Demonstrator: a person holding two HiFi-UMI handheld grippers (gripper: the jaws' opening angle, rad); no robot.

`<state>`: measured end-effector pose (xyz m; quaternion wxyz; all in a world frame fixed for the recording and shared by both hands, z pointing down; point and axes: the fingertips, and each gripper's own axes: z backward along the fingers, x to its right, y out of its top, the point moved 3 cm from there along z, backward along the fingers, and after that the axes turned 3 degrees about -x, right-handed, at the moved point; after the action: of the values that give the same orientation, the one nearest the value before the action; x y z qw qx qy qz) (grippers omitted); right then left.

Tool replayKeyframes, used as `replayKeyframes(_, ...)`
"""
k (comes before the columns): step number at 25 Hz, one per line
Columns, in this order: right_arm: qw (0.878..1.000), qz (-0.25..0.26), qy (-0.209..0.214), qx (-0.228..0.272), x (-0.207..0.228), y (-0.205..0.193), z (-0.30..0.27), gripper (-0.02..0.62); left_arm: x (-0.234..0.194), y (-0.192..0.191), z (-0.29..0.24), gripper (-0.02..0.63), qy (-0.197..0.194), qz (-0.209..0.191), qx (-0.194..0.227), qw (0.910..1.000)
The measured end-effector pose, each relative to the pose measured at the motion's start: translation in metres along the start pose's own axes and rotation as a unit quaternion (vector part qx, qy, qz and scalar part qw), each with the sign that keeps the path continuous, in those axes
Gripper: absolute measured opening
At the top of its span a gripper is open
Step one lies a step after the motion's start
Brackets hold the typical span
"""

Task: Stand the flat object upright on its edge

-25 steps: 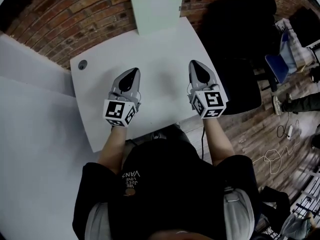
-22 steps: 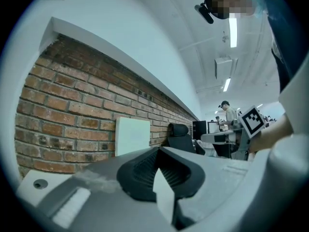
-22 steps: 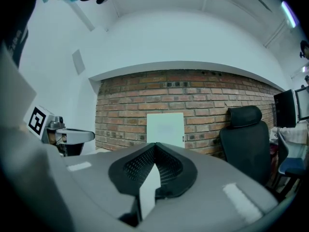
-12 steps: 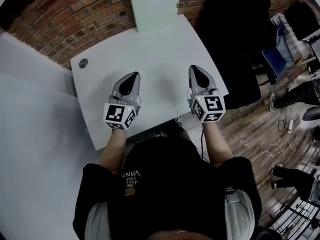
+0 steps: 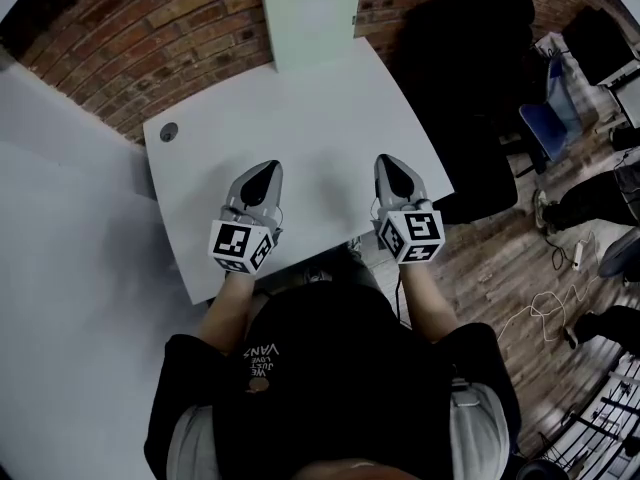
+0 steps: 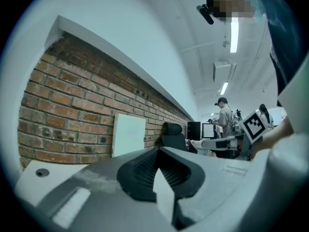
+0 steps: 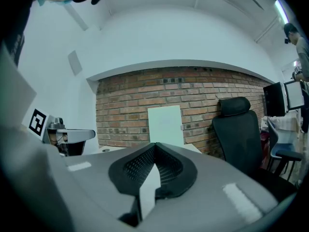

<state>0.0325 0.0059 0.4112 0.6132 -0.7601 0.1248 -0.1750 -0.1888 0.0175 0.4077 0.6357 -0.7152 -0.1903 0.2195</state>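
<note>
Upright on its edge at the far side of the bench (image 5: 300, 108): flat object (image 5: 310, 16), a pale rectangular panel, broad face turned toward the near side, set right in front of the brick wall (image 5: 150, 58). Whether touching the wall, not clear. Foot of the panel hidden behind the fingers in both gripper views.

Over the near part of the bench, left of centre: left gripper (image 5: 265, 167), held level, pointing toward the far side. Fingers (image 6: 145, 170) pressed fully together, nothing between them.

Right of centre, near the bench's right edge: right gripper (image 5: 393, 158), tipped slightly down, also pointing far. Fingers (image 7: 166, 170) closed tight, holding nothing.

Both grippers well apart from the panel and from each other, with bare white bench top between.

Near the far left corner of the bench: small round grommet (image 5: 168, 131). To the right of the bench, beside the wall: black office chair (image 7: 236, 129).
</note>
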Motion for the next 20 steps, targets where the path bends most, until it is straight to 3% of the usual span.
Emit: replayKeyframes(20,1.0,-0.003,0.012,-0.026,-0.006,-0.01,0.023,-0.002,0.015,-0.009,0.021,0.0,-0.004,0.011,-0.018,0.9998)
